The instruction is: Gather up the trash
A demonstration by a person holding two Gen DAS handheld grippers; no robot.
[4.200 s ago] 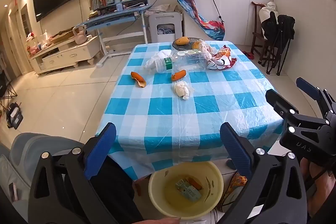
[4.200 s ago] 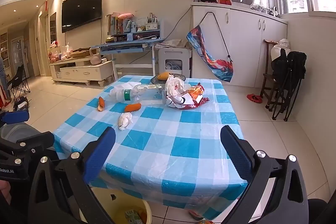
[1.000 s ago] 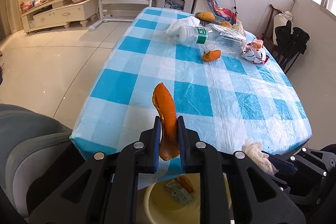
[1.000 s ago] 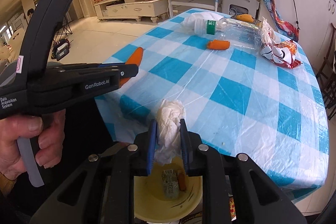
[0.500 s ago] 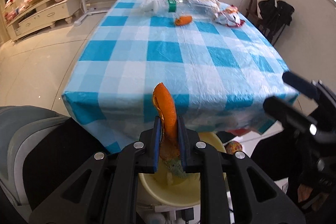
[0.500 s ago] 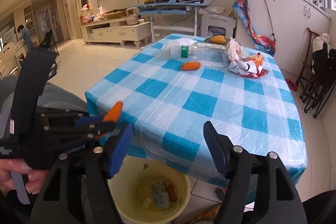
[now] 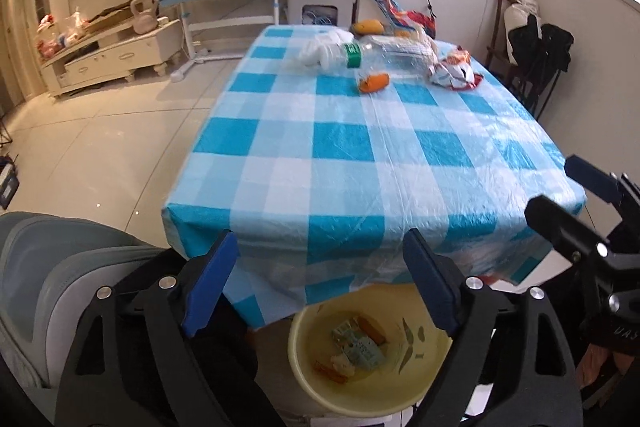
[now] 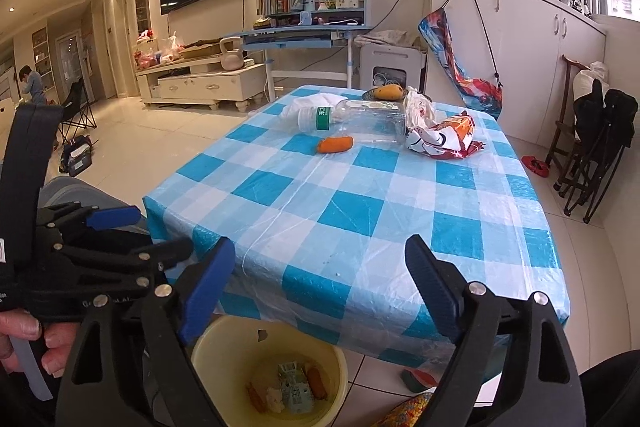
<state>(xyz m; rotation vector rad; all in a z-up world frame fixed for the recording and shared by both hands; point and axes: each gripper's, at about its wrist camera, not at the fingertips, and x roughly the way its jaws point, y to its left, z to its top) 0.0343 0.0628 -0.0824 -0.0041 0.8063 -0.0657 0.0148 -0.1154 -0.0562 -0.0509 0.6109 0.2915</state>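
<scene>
A yellow bin [image 7: 416, 385] stands on the floor at the near edge of the checked table [image 7: 340, 151]; it also shows in the right wrist view [image 8: 224, 347]. It holds orange peels, a white wad and a small carton. My left gripper [image 7: 320, 283] is open and empty above the bin. My right gripper [image 8: 316, 287] is open and empty beside it. On the far end of the table lie an orange peel [image 7: 374, 82], a clear plastic bottle [image 7: 384, 53], a white tissue [image 7: 316, 47] and a red snack wrapper [image 7: 454, 73].
A dish with fruit [image 8: 386, 92] sits at the table's far edge. A grey chair [image 7: 48, 267] is at my left. A folded black chair [image 8: 596, 147] stands to the right of the table, a desk [image 8: 300, 35] and TV cabinet [image 8: 200, 83] behind.
My left gripper has opened and the orange peel it held now lies in the bin. The right gripper stays open, having dropped the white wad earlier.
</scene>
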